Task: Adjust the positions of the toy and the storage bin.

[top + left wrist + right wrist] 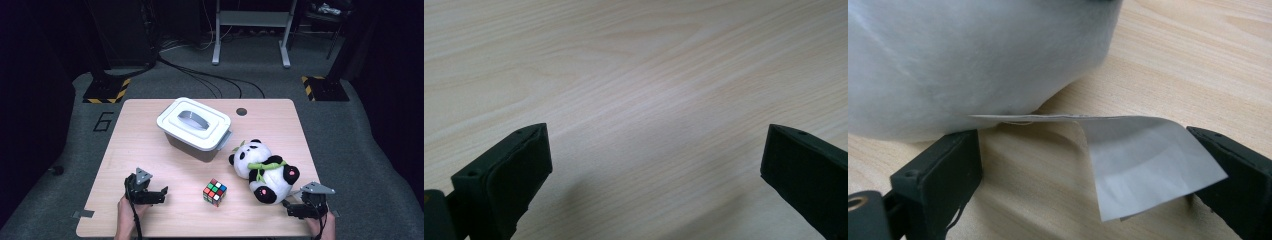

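Note:
A stuffed panda [263, 170] lies on its back at the right of the wooden table [140, 120]. A colourful puzzle cube [214, 192] stands near the front middle. A grey bin with a white lid [195, 127] sits behind them. My left gripper [159, 192] rests low at the front left, open, with bare wood between its jaws [654, 165]. My right gripper [292, 207] sits at the front right, just beside the panda's feet, open. In the right gripper view the panda's white fur [973, 60] fills the top, and its white fabric tag [1148, 160] hangs between the jaws.
A round cable hole [241, 111] marks the table's back edge. Beyond the table lie floor cables [210, 80], stands with yellow-black striped feet [107, 90], and a white frame's legs [250, 35].

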The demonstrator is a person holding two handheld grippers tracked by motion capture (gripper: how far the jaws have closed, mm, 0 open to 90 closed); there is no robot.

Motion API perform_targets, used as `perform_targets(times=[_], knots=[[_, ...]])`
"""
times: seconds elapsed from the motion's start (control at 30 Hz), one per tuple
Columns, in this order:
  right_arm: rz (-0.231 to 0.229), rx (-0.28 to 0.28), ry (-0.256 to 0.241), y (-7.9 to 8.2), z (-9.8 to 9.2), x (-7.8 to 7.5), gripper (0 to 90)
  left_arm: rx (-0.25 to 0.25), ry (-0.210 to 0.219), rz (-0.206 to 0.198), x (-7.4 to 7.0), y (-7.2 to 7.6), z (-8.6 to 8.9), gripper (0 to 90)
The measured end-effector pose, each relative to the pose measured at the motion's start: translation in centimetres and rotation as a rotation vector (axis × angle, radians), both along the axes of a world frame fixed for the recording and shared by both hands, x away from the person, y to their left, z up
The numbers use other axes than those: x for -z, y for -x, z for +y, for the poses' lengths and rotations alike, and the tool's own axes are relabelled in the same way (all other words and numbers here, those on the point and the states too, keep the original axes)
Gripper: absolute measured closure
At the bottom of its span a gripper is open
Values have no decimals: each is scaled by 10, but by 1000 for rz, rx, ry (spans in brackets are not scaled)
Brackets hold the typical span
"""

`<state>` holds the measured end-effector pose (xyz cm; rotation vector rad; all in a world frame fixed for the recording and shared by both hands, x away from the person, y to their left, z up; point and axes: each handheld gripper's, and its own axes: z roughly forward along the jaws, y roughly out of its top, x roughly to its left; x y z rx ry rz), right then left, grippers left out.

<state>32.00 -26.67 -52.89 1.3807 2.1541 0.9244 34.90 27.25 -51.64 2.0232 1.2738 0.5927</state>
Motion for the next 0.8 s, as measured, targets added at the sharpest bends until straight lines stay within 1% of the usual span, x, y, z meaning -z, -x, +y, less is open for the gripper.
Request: perform_targets(times=[0.03,0.07,0.1,0.13,0.17,0.23,0.33,0.37,0.43,0.5,0.53,0.57,0.67,0.7,0.8], knots=[[0,2,0,0,0,0,32,16,0,7,-2,1,-1,1],[-1,2,-1,0,0,0,32,19,0,-2,-4,2,-3,1],[-1,2,-1,0,0,0,32,34,12,-7,-8,4,-7,1],[-1,2,-1,0,0,0,32,34,12,-7,-8,4,-7,1],[-1,2,-1,0,0,0,32,40,24,-7,-10,5,-9,1],[-2,3,-3,0,0,0,32,55,21,-14,-13,8,-14,1],[-2,2,-3,-1,-1,0,32,85,38,-5,-15,11,-21,1],[-3,2,-3,-1,0,0,32,92,37,-12,-15,13,-24,1],[-3,2,-3,-1,0,0,32,109,44,-13,-16,14,-29,1],[-3,3,-3,-1,0,0,33,122,71,-8,-17,13,-32,1],[-3,3,-2,-1,0,0,34,127,95,-1,-17,12,-35,1],[-3,3,-2,-1,0,0,34,127,95,-1,-17,12,-35,1],[-3,4,-3,-1,-1,0,35,146,101,0,-15,12,-44,1],[-3,6,-4,-1,-1,0,37,174,96,7,-14,13,-50,2],[-3,7,-4,-1,-1,0,37,196,87,6,-15,16,-57,2]])
